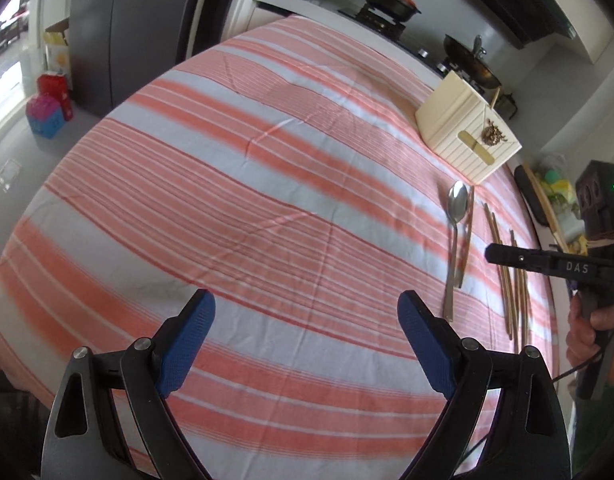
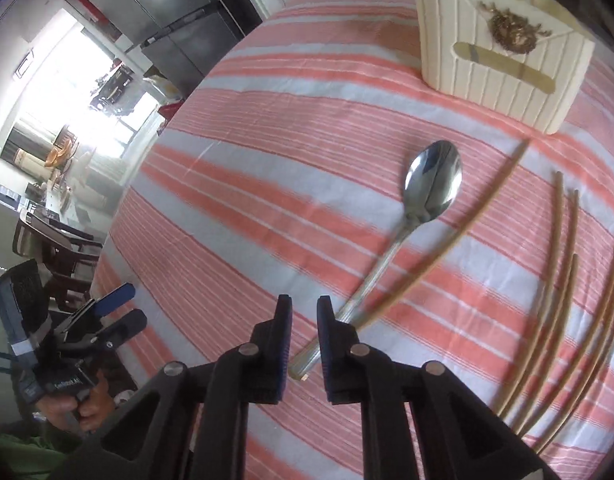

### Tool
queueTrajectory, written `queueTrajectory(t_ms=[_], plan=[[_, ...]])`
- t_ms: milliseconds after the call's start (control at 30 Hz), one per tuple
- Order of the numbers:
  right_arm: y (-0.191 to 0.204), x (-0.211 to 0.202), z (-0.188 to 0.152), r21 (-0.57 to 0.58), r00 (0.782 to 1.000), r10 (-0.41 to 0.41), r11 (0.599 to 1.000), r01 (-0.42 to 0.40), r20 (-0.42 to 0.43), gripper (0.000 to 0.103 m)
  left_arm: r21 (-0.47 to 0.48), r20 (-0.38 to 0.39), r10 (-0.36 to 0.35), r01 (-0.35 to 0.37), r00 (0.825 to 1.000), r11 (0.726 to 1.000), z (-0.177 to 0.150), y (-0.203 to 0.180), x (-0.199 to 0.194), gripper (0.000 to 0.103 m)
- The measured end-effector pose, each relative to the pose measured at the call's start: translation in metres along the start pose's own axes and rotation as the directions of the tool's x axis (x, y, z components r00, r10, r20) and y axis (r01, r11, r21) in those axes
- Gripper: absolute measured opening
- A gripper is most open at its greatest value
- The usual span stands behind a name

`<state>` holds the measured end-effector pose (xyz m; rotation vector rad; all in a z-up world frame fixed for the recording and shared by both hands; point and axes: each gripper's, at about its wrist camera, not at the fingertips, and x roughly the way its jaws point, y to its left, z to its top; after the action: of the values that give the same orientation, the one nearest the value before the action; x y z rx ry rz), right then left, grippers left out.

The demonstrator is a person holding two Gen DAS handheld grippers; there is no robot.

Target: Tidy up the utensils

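While the spoon (image 2: 431, 184) and chopsticks (image 2: 563, 300) lie loose on the striped worktop (image 2: 267, 160), the cream holder (image 2: 499, 48) holds little. Left tongs (image 1: 307, 320) gape apart; right tongs (image 2: 303, 312) hover narrowly parted over the spoon handle, gripping nothing.

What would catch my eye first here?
The pink-and-white striped tablecloth fills both views. On its right side lie a shiny metal spoon and several wooden chopsticks, in front of a cream ribbed utensil holder. The right gripper hovers, narrowly open, over the spoon's handle end.

Black-framed left gripper (image 1: 307, 312) – blue ribbed pads, silver screws – right one lettered "DAS".
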<state>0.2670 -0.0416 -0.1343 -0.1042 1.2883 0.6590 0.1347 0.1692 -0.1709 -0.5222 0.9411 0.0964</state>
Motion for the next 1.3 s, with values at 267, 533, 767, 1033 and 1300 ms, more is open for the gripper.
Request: queueTrajectory(t_ms=[267, 533, 767, 1033, 1300], plan=[[-0.072, -0.033, -0.053, 0.115, 0.943, -0.285, 0.957, 0.268, 0.170, 0.016, 0.093, -0.001, 0.017, -0.016, 1.000, 0.996, 0.001, -0.023, 0.005, 0.094], [-0.153, -0.106, -0.139, 0.381, 0.827, -0.504, 0.836, 0.395, 0.250, 0.028, 0.221, -0.030, 0.050, -0.042, 0.998, 0.974, -0.003, -0.063, 0.025, 0.094], [-0.183, -0.106, -0.157, 0.439, 0.879, -0.411, 0.854, 0.279, 0.241, 0.029, 0.258, -0.036, 0.052, -0.041, 0.998, 0.965, -0.004, -0.089, 0.031, 0.094], [-0.174, -0.074, -0.139, 0.399, 0.892, -0.401, 0.868, 0.296, 0.211, 0.020, 0.300, -0.012, 0.096, -0.088, 0.995, 0.950, -0.007, -0.095, 0.024, 0.094], [-0.172, -0.066, -0.143, 0.372, 0.873, -0.471, 0.838, 0.398, 0.127, 0.011, 0.290, -0.023, 0.088, -0.078, 0.996, 0.954, -0.004, -0.088, 0.026, 0.094]])
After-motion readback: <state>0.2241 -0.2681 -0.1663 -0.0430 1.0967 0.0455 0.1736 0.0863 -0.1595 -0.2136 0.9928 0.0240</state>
